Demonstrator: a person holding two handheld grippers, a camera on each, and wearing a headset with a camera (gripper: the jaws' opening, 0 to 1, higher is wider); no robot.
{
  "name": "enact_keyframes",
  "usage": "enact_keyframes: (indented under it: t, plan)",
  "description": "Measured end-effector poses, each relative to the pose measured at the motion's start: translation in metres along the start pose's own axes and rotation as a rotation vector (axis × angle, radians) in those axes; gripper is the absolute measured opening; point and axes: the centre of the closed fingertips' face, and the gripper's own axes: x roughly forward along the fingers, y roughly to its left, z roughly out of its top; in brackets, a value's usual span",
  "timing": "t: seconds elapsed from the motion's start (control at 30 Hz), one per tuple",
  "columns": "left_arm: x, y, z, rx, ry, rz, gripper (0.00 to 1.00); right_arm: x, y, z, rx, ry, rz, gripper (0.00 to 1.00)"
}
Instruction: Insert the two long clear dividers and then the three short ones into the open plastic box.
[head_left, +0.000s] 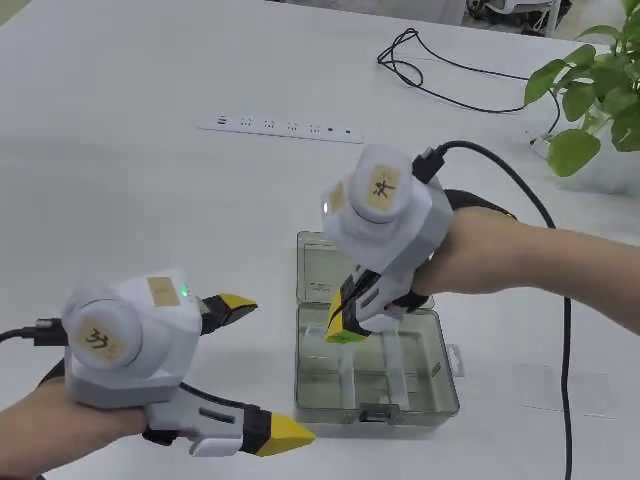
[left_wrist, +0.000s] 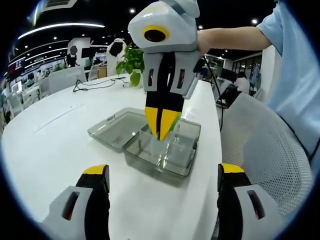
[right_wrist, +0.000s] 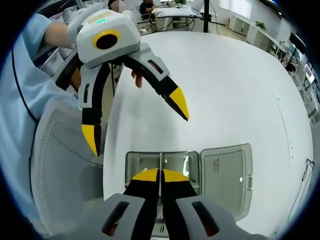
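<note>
Standing by the bench, one sees the right gripper (head_left: 345, 330) tipped down into the open plastic box (head_left: 330, 408). Its jaws are pressed together on what looks like the top edge of a clear divider (right_wrist: 160, 162) that runs near-to-far through the tray. The box sits on the white table (head_left: 120, 180) in front of the person, with its lid (head_left: 318, 262) folded back on the far side. Another clear strip (head_left: 396, 372) seems to stand further right inside, but the plastic is too see-through to count the pieces. The left gripper (head_left: 260, 368) hovers to the left of the box, apart from it, with its jaws spread wide and empty.

To seat this divider well, I'd judge it should be held upright and square to the walls. Both ends need to line up with whatever slots the walls carry. It should then go straight down, not at a slant, since thin plastic is likely to bow or spring out. The box looks light and may skate. Setting the free left gripper against its left wall would steady it. The right gripper should let go only once the strip's top edge sits level.
</note>
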Motion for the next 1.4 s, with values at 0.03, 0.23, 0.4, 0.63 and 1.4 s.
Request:
enact_keyframes:
  t: [0.03, 0.23, 0.4, 0.63, 1.4]
  plan:
    - [0.000, 0.000, 0.000, -0.001, 0.001, 0.000, 0.91, 0.001, 0.000, 0.000, -0.002, 0.001, -0.001, 0.02]
    - [0.000, -0.001, -0.003, -0.004, 0.002, 0.000, 0.90, 0.009, -0.002, -0.003, 0.011, 0.005, -0.009, 0.02]
    - [0.000, -0.002, -0.003, -0.005, 0.001, -0.002, 0.90, 0.014, -0.001, -0.005, 0.016, 0.009, -0.013, 0.02]
    - [-0.001, -0.001, -0.004, -0.008, 0.004, 0.000, 0.89, 0.020, -0.002, -0.006, 0.020, 0.018, -0.017, 0.02]
    - [0.002, -0.001, 0.000, -0.004, 0.002, -0.009, 0.88, 0.031, -0.004, -0.011, 0.003, 0.056, -0.049, 0.02]
